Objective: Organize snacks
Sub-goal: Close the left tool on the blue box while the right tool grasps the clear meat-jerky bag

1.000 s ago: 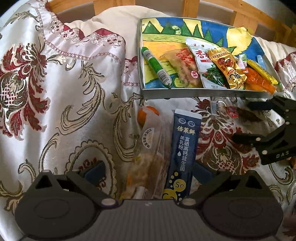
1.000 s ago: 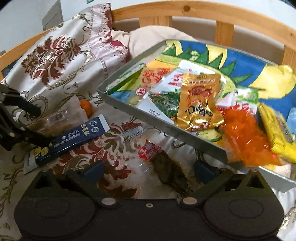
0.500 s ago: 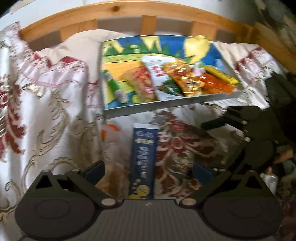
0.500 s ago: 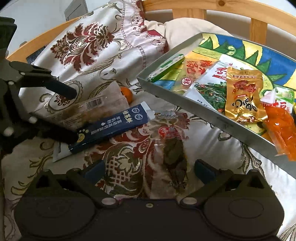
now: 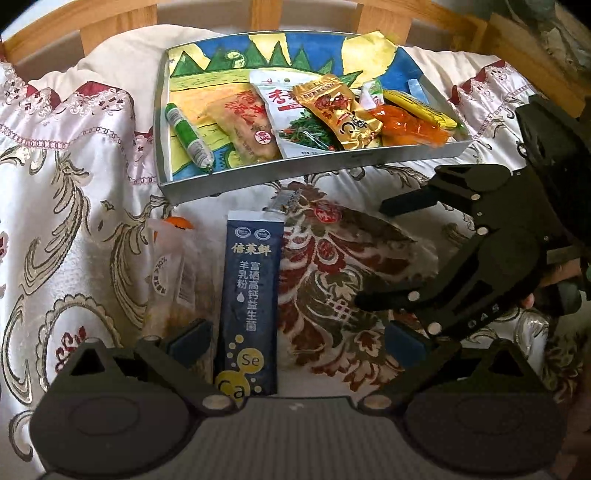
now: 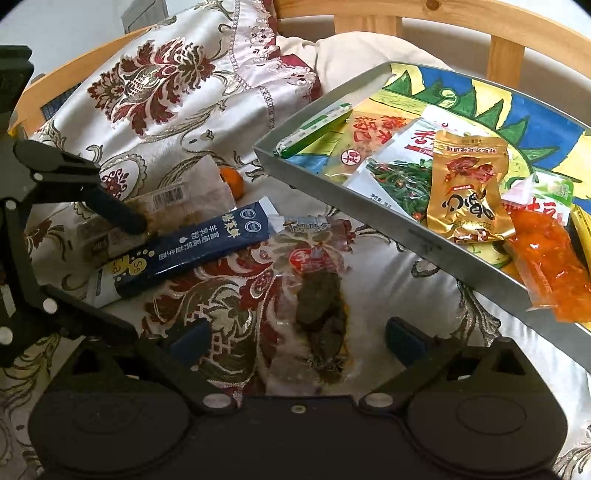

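Note:
A dark blue sachet (image 5: 251, 302) lies on the patterned cloth, its near end between the fingers of my open left gripper (image 5: 295, 341). A clear bread packet (image 5: 173, 280) and a small orange (image 5: 177, 223) lie just left of it. A clear packet of dark snack with a red label (image 6: 317, 295) lies between the fingers of my open right gripper (image 6: 297, 339). The painted metal tray (image 5: 314, 170) behind holds several snack packets. In the left wrist view the right gripper (image 5: 373, 254) hangs over that clear packet (image 5: 351, 236). The right wrist view shows the left gripper (image 6: 133, 280) at the sachet (image 6: 192, 251).
The tray (image 6: 406, 229) rests tilted on a cream pillow (image 5: 122, 62), its near rim raised. A wooden bed rail (image 5: 303, 11) runs along the back. An embroidered satin cushion (image 6: 177, 85) rises at the left. A hand (image 5: 554, 277) holds the right gripper.
Both grippers have shifted. The blue sachet now lies between my left fingers, and the right gripper has moved left over the clear dark-snack packet. Nothing has been picked up.

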A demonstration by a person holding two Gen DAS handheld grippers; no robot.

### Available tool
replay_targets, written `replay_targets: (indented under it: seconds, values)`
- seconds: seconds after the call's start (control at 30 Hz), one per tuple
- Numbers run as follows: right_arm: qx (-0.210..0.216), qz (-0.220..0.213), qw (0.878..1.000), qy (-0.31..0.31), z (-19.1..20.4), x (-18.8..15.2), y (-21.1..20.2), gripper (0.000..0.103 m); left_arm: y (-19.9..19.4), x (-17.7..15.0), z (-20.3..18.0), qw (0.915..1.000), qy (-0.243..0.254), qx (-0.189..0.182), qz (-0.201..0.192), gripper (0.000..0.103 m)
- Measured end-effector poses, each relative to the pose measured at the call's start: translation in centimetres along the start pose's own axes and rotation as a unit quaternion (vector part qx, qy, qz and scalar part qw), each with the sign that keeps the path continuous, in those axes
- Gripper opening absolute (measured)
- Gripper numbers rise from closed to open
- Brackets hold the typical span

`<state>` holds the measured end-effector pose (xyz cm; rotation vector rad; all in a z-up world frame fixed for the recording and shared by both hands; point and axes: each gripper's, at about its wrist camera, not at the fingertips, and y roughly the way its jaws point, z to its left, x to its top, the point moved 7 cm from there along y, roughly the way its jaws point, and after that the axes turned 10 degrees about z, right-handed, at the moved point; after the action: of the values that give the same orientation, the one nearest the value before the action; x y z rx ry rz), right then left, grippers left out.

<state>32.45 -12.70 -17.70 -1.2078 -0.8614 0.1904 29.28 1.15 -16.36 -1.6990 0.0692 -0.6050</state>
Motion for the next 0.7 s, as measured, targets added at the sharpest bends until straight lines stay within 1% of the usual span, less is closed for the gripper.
replay_targets:
  seconds: [0.1, 0.13, 0.2, 0.3, 0.4, 0.53, 0.57, 0.63, 0.7]
  values:
    - [0.000, 0.001, 1.000, 0.000, 0.1, 0.0, 0.0, 0.101, 0.7, 0.4, 0.0, 1.0000, 0.007, -0.001, 0.004, 0.102]
    - [0.000, 0.002, 1.000, -0.001, 0.1, 0.1, 0.0, 0.101, 0.9, 0.5, -0.1, 0.9999, 0.009, -0.001, 0.007, 0.099]
    - [-0.004, 0.005, 1.000, -0.005, 0.0, 0.1, -0.1, 0.101, 1.5, 0.4, -0.2, 0.9997, 0.014, 0.006, 0.018, 0.098]
    - [-0.009, 0.010, 1.000, -0.007, -0.6, 0.0, -0.3, 0.101, 1.8, 0.4, -0.6, 0.9992, 0.031, 0.016, 0.018, 0.099]
    - [0.000, 0.004, 1.000, 0.006, -1.4, 0.0, -0.6, 0.101, 1.9, 0.5, -0.4, 0.9994, 0.025, 0.013, 0.017, 0.099]
    - [-0.001, -0.006, 1.000, 0.019, -1.6, 0.1, -0.7, 0.100, 2.4, 0.9, 0.0, 0.9996, 0.016, 0.017, 0.018, 0.098]
    - [-0.005, -0.006, 1.000, 0.017, -1.6, 0.1, -0.7, 0.100, 2.5, 1.0, -0.1, 0.9995, 0.017, 0.024, 0.015, 0.097]
    - [-0.013, -0.004, 1.000, 0.008, -1.4, 0.0, -0.6, 0.094, 2.8, 1.1, -0.3, 0.9987, 0.025, 0.042, 0.012, 0.096]
    - [-0.022, -0.002, 1.000, -0.001, -1.4, -0.1, -0.6, 0.090, 3.0, 1.1, -0.6, 0.9982, 0.034, 0.048, 0.012, 0.094]
